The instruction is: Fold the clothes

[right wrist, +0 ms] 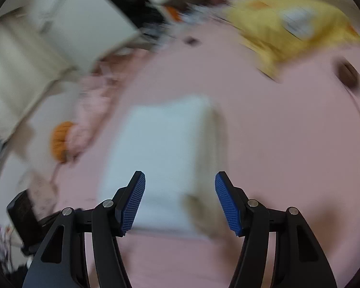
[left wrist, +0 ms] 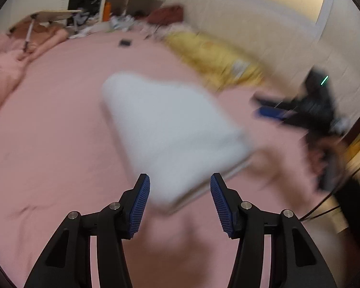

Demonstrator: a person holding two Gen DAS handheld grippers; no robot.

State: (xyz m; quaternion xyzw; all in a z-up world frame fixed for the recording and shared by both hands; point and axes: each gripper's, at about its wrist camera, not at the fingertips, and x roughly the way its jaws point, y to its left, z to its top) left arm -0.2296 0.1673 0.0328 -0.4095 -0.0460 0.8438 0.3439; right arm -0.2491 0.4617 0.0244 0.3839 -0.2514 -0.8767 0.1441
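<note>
Left gripper (left wrist: 180,180) stands wide apart, blue ribbed pads (left wrist: 139,206) bare, nothing between them; it hangs over the pink bed sheet (left wrist: 60,144). Right gripper (right wrist: 180,178) is likewise spread wide and holds nothing. Just beyond both sets of fingertips lies the folded white garment (left wrist: 170,129), a compact rectangular bundle resting flat on the sheet near the middle of the bed, stacked layers showing along one edge; in the right wrist view the same garment (right wrist: 165,158) sits directly ahead, a cream-coloured edge on its right side. Both views are motion-blurred, so fine detail cannot be told. Farther on, a yellow patterned cloth (left wrist: 216,57) lies along the far edge of the bed against the wall. A small dark object (left wrist: 125,42) rests on the sheet toward the far end. Crumpled pink bedding (left wrist: 2,72) is heaped at the left edge.
</note>
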